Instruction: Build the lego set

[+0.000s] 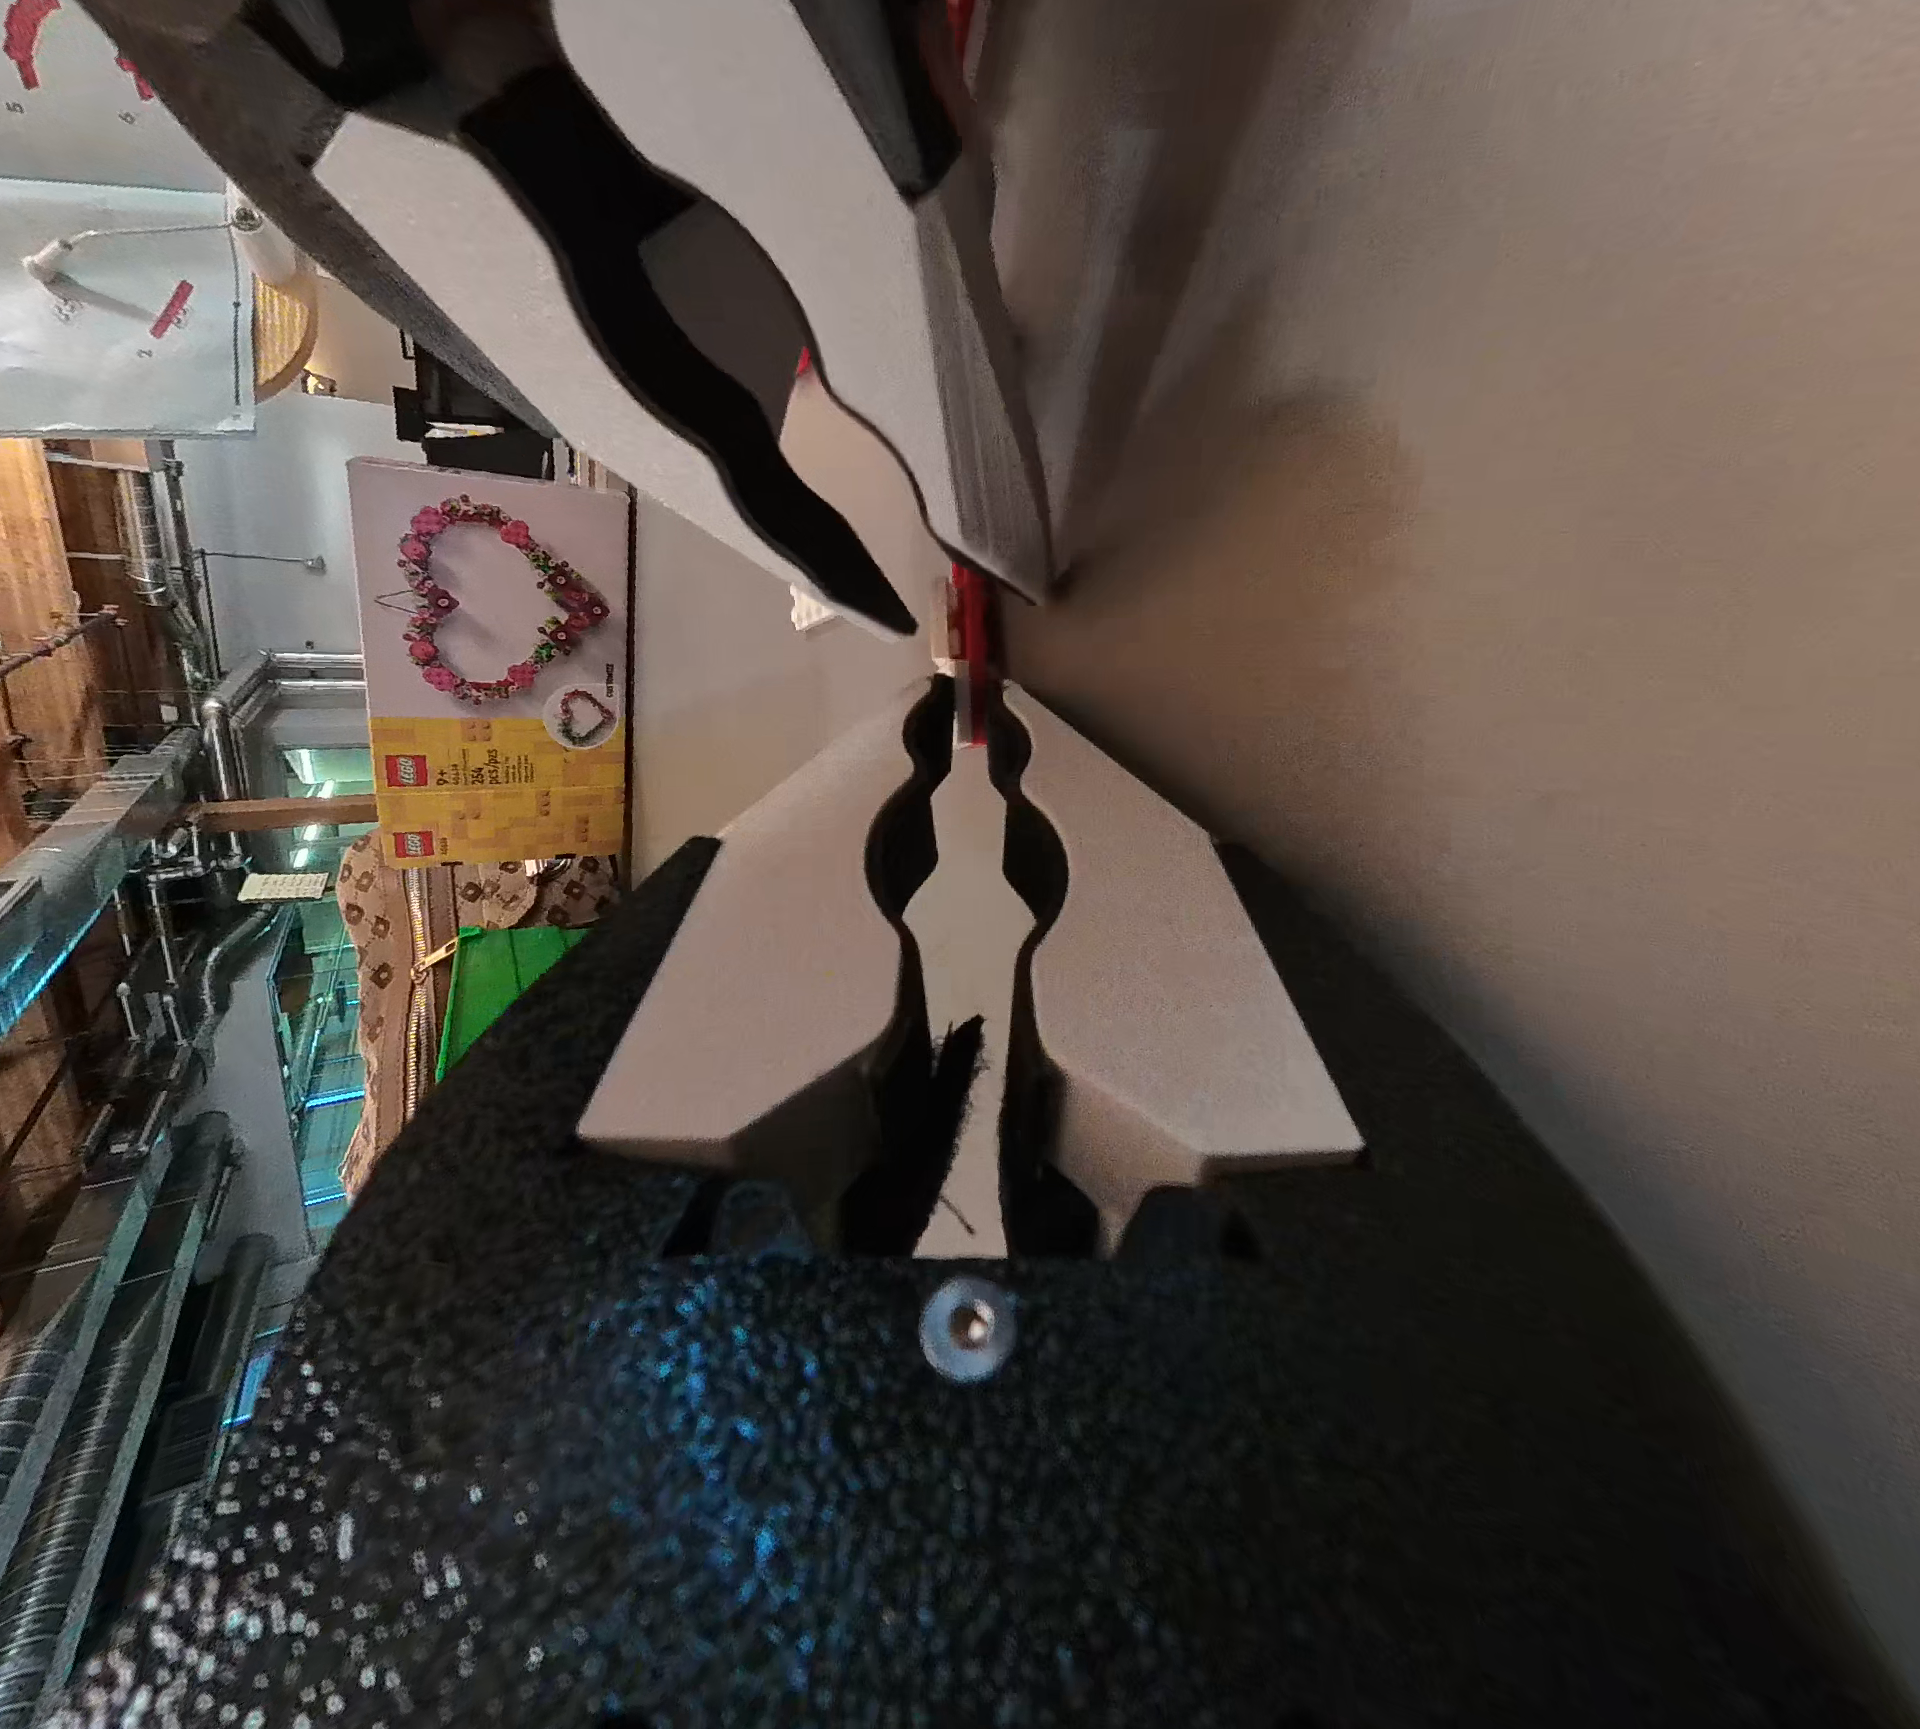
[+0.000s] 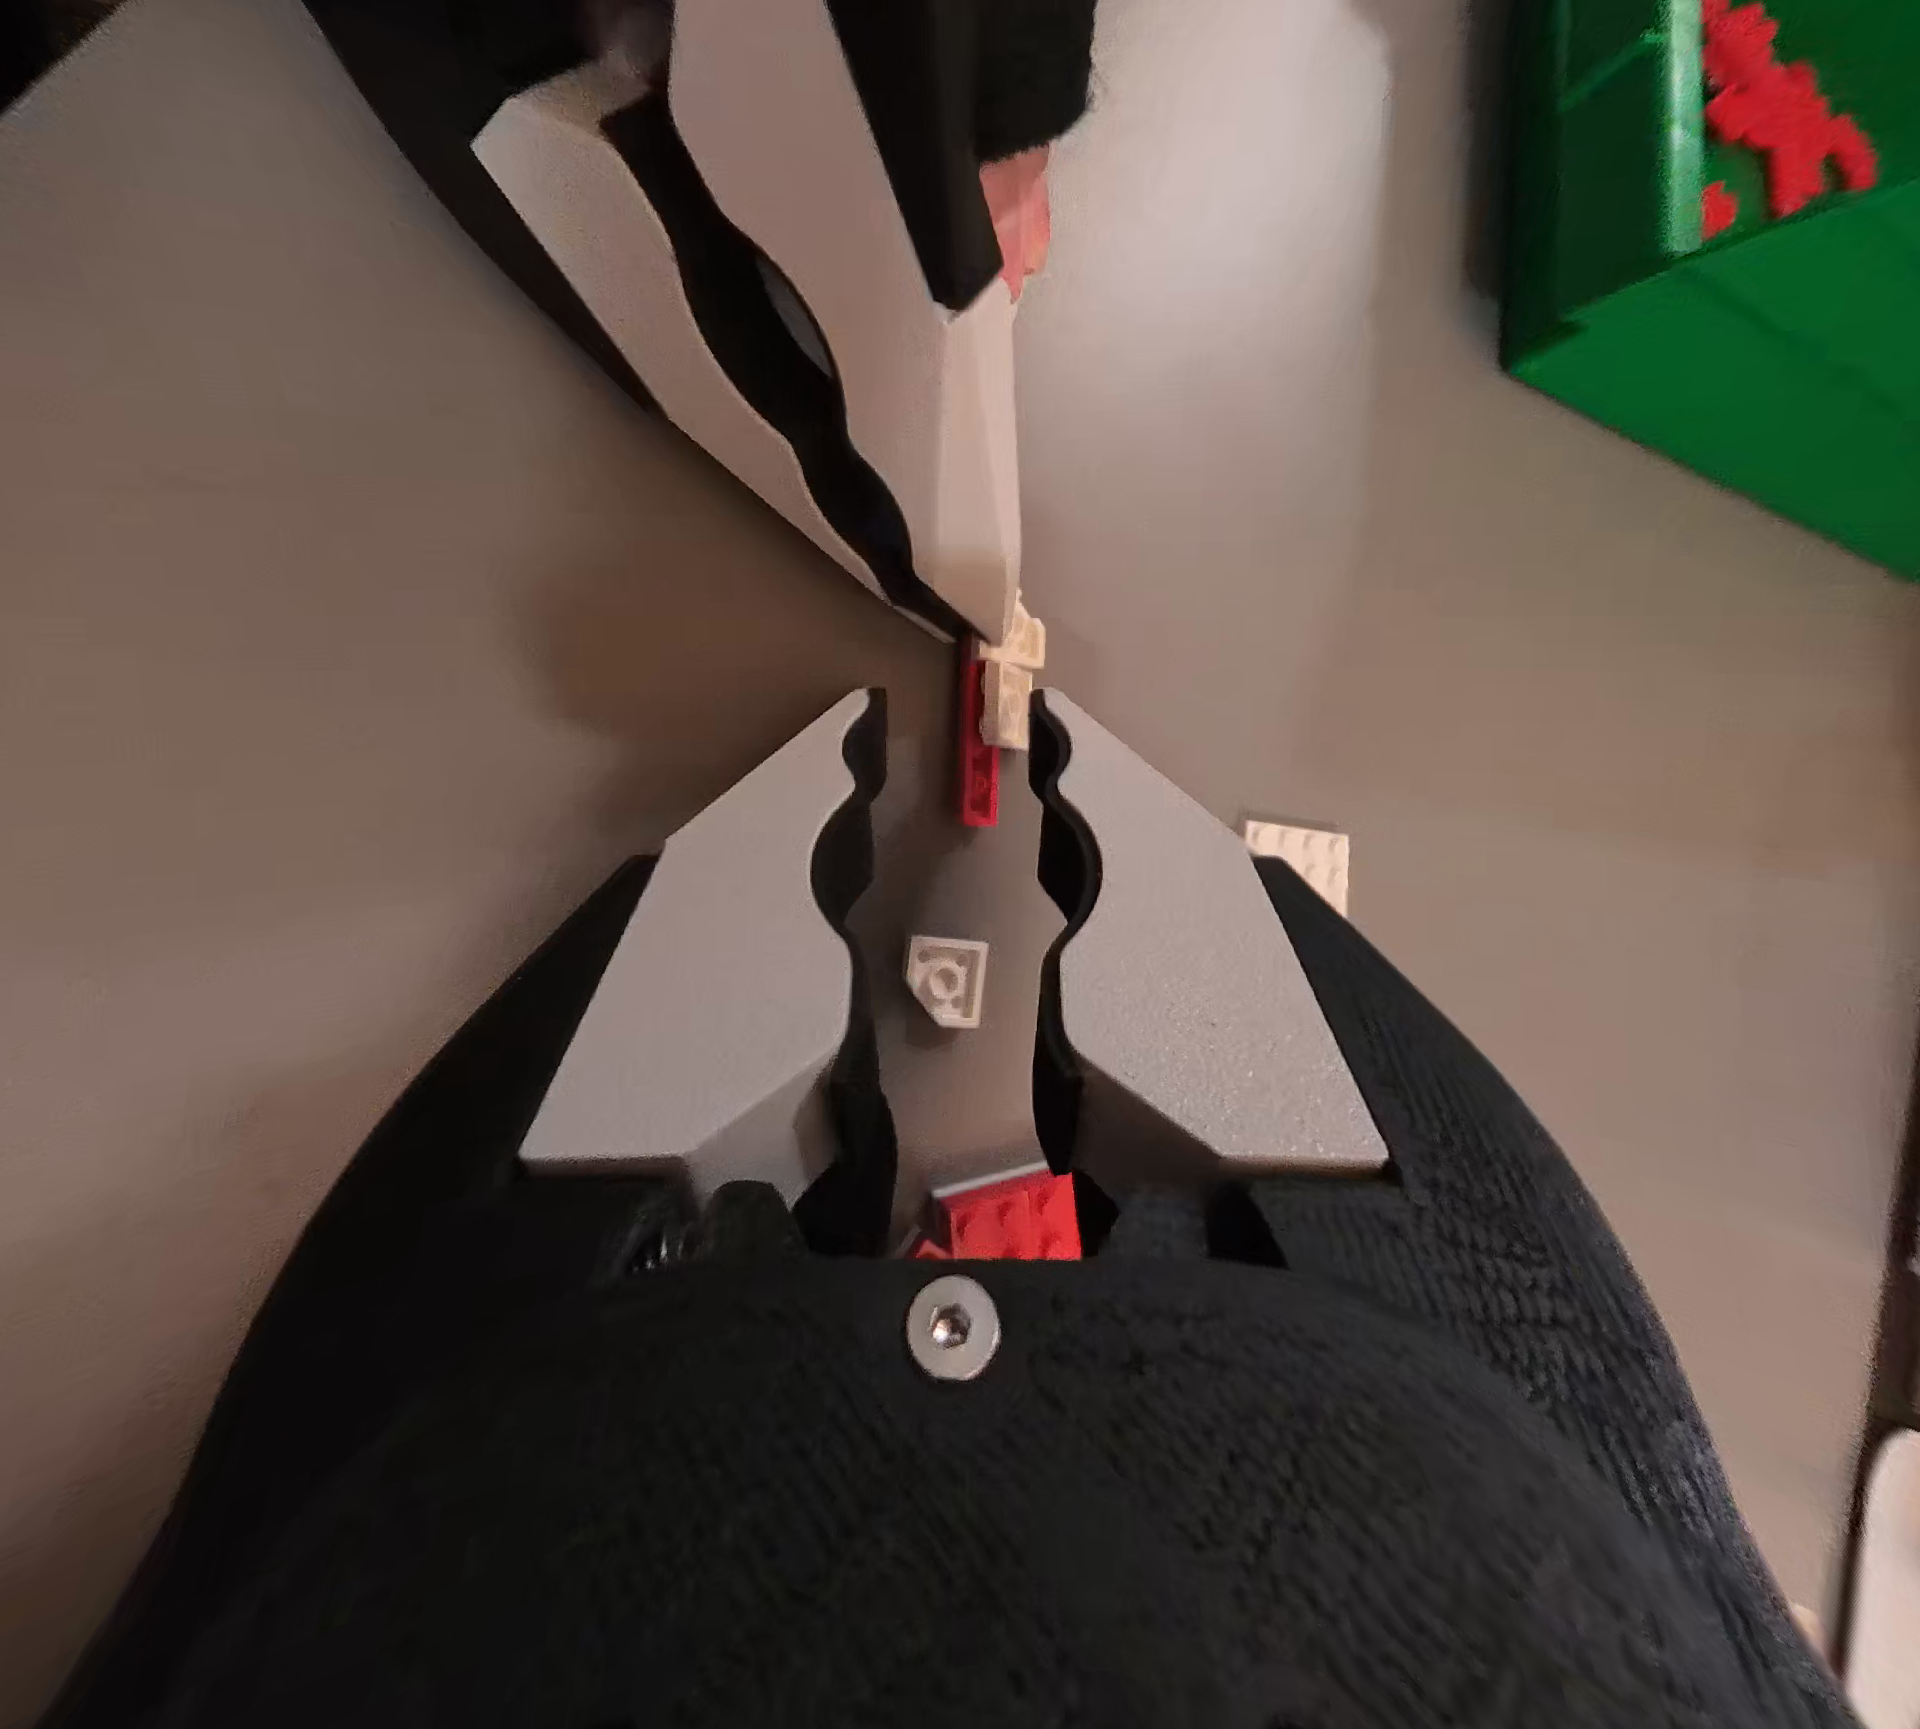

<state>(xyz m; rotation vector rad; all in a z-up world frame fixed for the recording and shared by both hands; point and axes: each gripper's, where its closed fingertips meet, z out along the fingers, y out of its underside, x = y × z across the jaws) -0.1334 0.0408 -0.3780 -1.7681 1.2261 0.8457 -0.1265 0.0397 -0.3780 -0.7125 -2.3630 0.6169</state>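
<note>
The left gripper (image 1: pixel 971 692) is clenched on the light, rigid, easily separated red-and-white plate assembly (image 2: pixel 992 713); the right gripper (image 2: pixel 961 703), released, should grip its flat edges.

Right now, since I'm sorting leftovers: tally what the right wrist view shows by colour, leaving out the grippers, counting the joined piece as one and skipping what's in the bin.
White: 2 (small piece, plate)
Red and white: 1 (joined piece)
Red: 1 (cluster; its bricks cannot be counted)
Green: 1 (bin)
Total: 5
</note>
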